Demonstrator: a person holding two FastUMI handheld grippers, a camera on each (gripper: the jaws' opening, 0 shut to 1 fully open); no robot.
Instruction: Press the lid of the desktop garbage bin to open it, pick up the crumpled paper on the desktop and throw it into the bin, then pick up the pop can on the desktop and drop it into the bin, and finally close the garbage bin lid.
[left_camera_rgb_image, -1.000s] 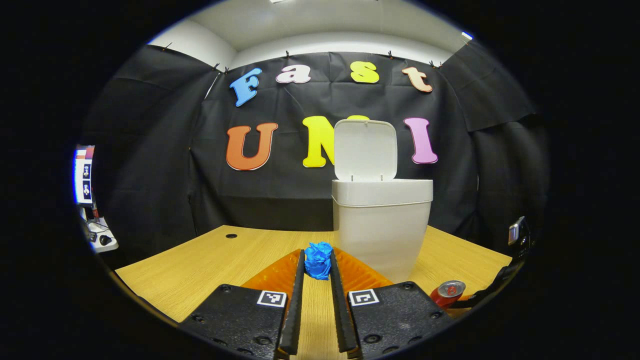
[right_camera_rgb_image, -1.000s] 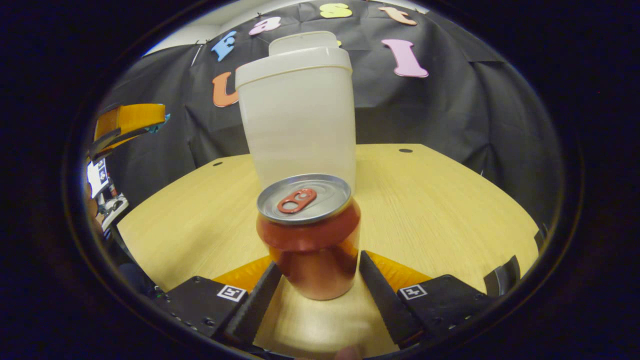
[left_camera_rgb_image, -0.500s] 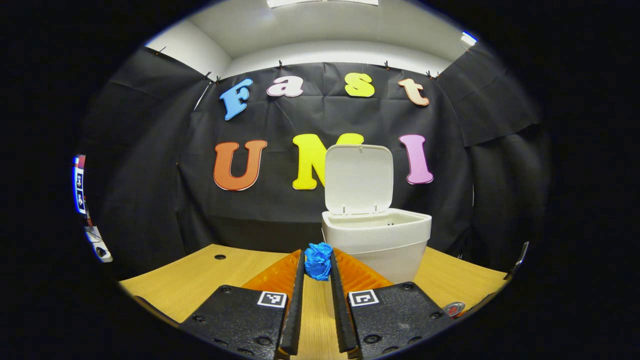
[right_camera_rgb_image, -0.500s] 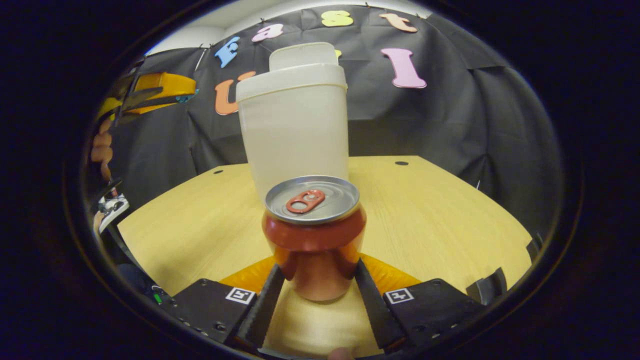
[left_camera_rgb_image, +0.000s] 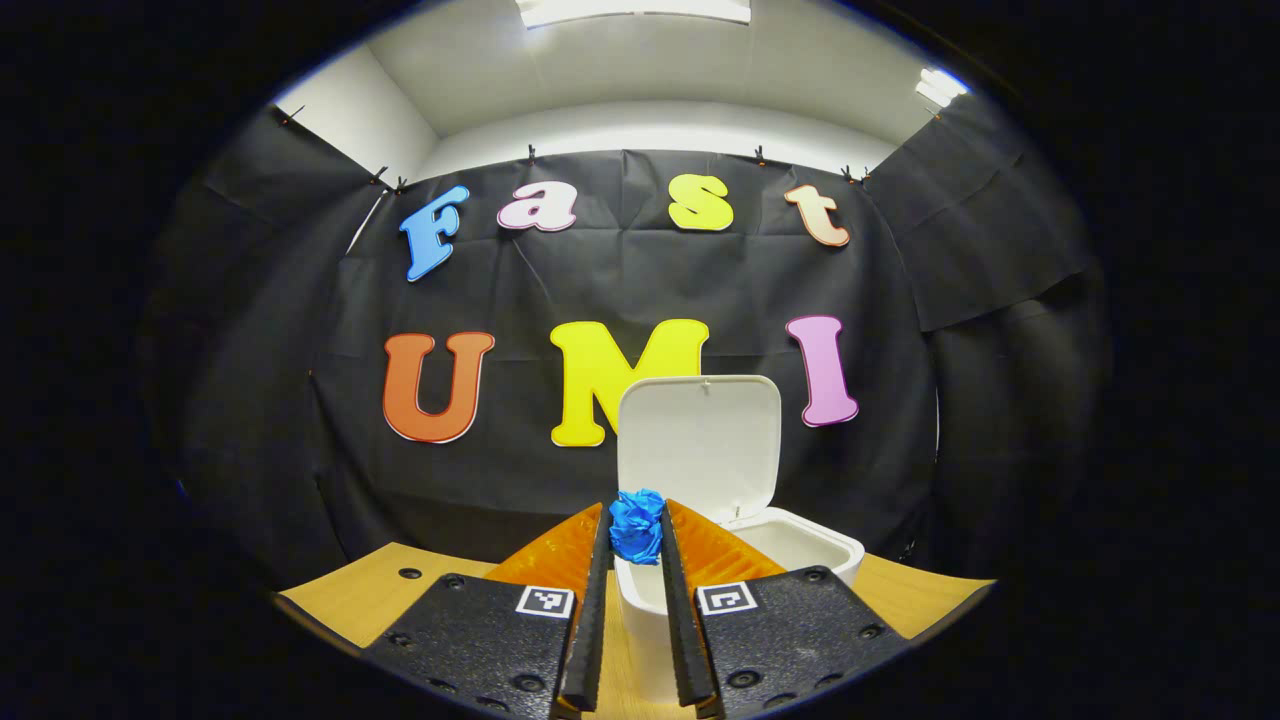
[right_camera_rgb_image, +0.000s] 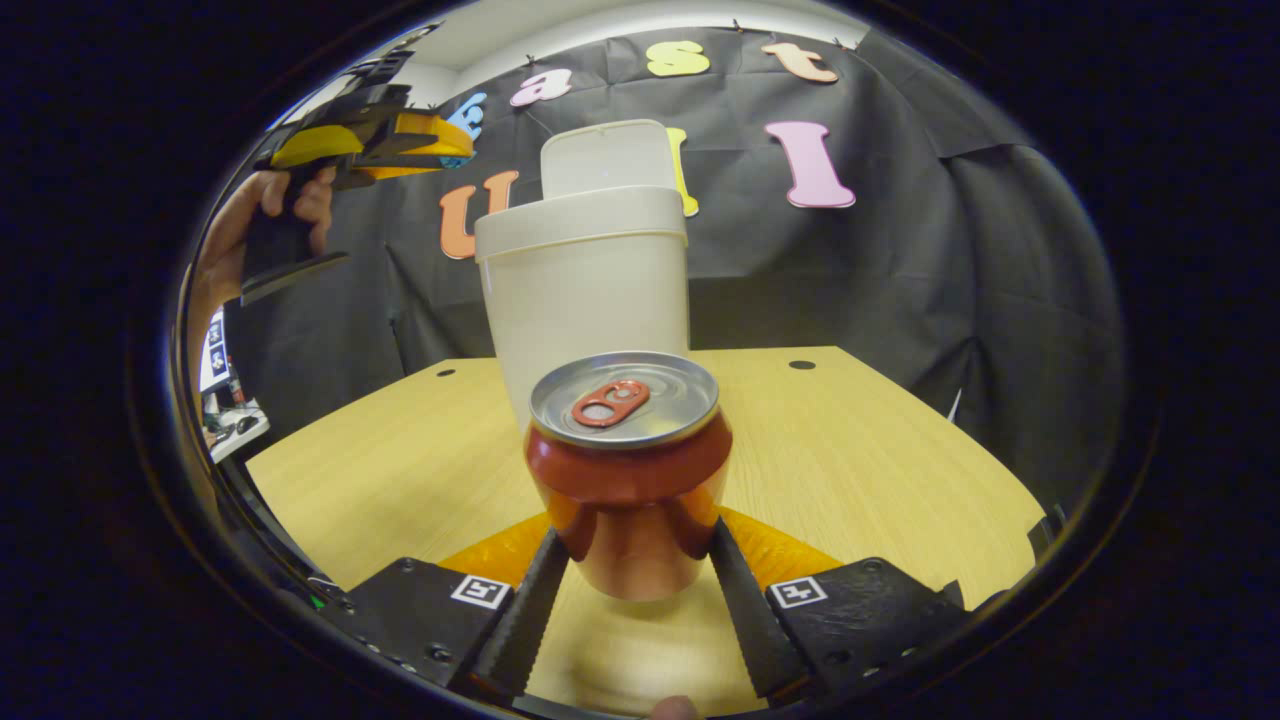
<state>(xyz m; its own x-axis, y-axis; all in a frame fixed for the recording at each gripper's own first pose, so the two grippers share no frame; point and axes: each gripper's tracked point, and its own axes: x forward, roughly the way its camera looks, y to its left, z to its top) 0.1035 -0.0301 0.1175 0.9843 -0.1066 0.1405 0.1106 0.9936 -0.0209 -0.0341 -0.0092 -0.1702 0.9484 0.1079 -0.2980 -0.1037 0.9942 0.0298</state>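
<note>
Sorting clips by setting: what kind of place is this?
Likely a staged recording booth, not a home: black cloth wall pinned up, a bare wooden desktop with cable holes, and only a white bin and pop can as props.

In the left gripper view, the left tool (left_camera_rgb_image: 637, 560) points level and forward, its 2 fingers (left_camera_rgb_image: 592, 600) drawn close together and nearly parallel. In the right gripper view it sits raised high at the upper left, gripped by the person's hand (right_camera_rgb_image: 285, 205). The right tool (right_camera_rgb_image: 635, 590) is held low, its 2 fingers (right_camera_rgb_image: 525, 615) spread wider and angled inward toward their tips.
</note>
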